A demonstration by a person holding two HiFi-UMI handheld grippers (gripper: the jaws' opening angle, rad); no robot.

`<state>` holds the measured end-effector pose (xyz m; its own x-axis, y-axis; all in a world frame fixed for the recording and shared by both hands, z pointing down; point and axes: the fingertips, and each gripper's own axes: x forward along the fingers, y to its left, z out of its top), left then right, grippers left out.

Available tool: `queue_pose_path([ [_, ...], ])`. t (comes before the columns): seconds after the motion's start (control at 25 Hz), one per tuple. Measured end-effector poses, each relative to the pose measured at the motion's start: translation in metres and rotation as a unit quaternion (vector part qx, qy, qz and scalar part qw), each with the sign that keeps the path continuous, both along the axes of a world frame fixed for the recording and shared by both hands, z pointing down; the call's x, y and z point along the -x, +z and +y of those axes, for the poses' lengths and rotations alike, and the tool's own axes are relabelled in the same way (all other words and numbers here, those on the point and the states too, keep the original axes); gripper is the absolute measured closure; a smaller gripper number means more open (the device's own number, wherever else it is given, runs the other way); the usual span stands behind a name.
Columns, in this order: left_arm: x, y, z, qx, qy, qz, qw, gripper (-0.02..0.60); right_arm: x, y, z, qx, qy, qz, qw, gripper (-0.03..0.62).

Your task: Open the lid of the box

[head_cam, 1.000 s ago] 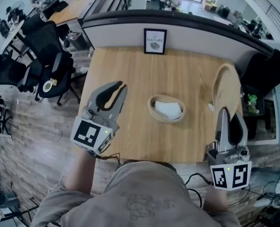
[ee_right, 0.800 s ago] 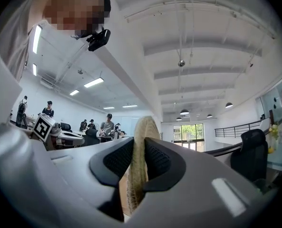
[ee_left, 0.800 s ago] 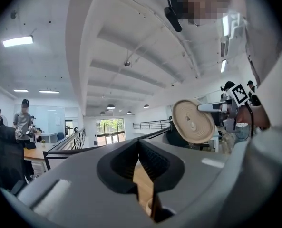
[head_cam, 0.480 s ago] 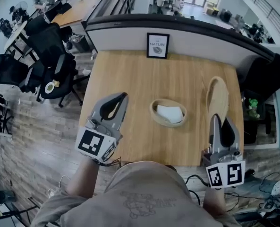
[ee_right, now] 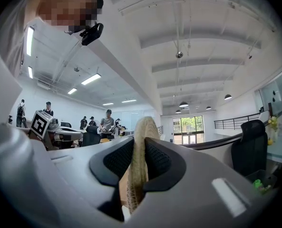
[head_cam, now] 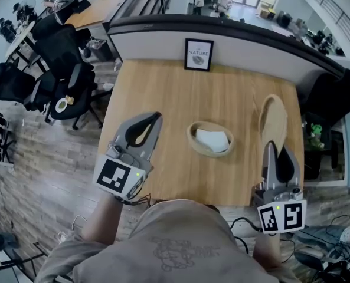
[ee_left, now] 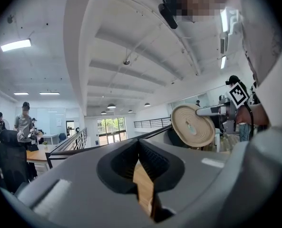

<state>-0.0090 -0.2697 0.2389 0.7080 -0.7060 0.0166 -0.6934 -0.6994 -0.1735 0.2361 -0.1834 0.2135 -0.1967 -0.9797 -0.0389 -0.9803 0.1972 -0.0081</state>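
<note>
- The wooden bench in front of you carries the box near its middle, and a low dark-topped partition runs behind its far edge
- Your left tongs hover over the left part of the bench, well apart from the box; in the left gripper view the jaws are pressed together with nothing between them, only bench wood showing past the tips
- Your right tongs are over the right edge of the bench, pinching the lid by its rim; in the right gripper view the woven rim stands on edge between the two pads
- The lid is off the box and well to the right of it, tilted up on edge so the head view shows it as a narrow oval; the left gripper view shows its round face, pale woven fibre with a raised outer band; whether it touches the bench you cannot tell
- The box is an oval, shallow container of pale woven fibre, standing open on the bench between your two tongs and touched by neither
- A small black-framed picture stands upright at the far edge of the bench
- Inside the box lies one white folded piece that fills most of its bottom; what it is made of you cannot tell
</note>
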Motion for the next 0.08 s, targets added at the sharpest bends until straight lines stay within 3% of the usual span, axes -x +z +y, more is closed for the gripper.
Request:
queue_pose_path([
  [0.08, -0.0016, 0.0025, 0.003, 0.0, 0.0, -0.005, 1.0, 0.581, -0.0028, -0.0006, 0.0053, -0.004, 0.006, 0.001, 1.0, 0.52],
])
